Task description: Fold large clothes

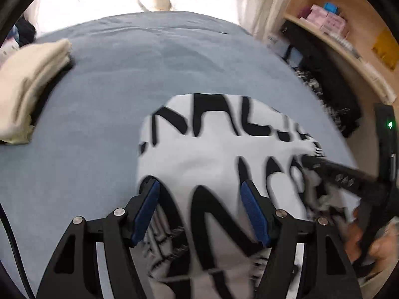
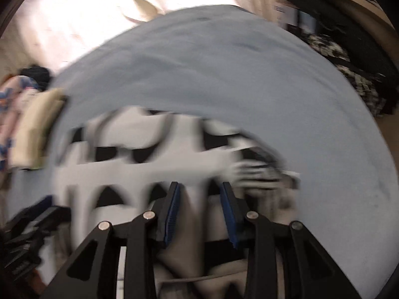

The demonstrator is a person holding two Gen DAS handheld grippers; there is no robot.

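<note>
A white garment with big black lettering [image 1: 212, 149] lies partly folded on the blue bedsheet [image 1: 112, 87]. My left gripper [image 1: 199, 184] hangs over its near left part, jaws wide apart, blue pads clear of the cloth. In the blurred right wrist view the same garment [image 2: 149, 172] spreads across the middle. My right gripper [image 2: 199, 185] stands over its near edge with jaws partly apart; cloth shows in the gap, and the pads do not seem to press on it. The right gripper's black finger [image 1: 336, 174] and the hand holding it [image 1: 369, 239] reach onto the garment's right side.
A folded cream stack [image 1: 30, 84] sits at the bed's left edge, also seen as cream cloth [image 2: 37, 129]. Dark patterned fabric [image 1: 331, 94] lies off the right edge below a wooden shelf [image 1: 349, 44] with boxes. A pale curtain [image 1: 264, 0] hangs behind.
</note>
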